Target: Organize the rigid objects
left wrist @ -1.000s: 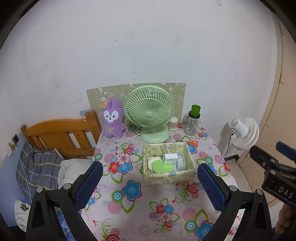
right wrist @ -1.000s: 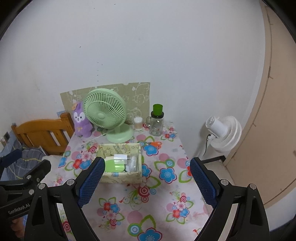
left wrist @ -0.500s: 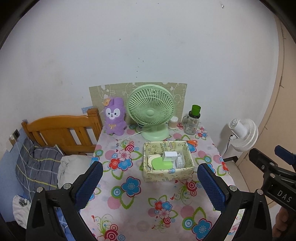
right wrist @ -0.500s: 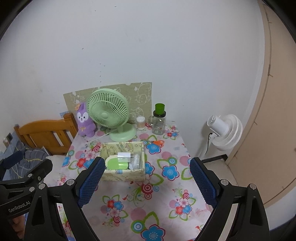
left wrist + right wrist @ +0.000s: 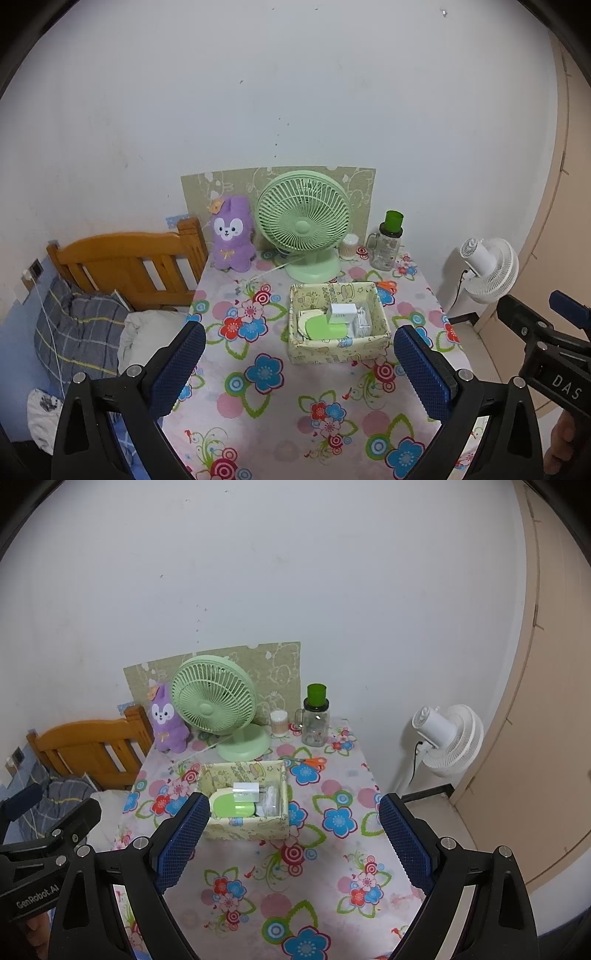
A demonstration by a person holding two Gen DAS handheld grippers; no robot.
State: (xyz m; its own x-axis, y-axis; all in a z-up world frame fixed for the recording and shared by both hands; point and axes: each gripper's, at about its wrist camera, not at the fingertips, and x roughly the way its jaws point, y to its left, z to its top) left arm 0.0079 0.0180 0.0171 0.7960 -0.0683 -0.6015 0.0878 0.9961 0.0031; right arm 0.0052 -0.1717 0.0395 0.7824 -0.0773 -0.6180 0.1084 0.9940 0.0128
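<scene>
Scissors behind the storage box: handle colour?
Orange handles on the scissors, clearest in the right wrist view.

left tool (image 5: 299, 363): black frame, blue textured pads, silver screws | right tool (image 5: 291, 843): same

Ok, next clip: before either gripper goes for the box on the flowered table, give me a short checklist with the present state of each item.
1. Left gripper open and empty: ok.
2. Right gripper open and empty: ok.
3. Box upright on the tablecloth, apart from both grippers: ok.
4. Green case and white box lie inside the box: ok.
5. Orange scissors lie outside, behind the box: not ok if they belong in it.
6. What the clear items in the box's right side are: cannot tell.
</scene>
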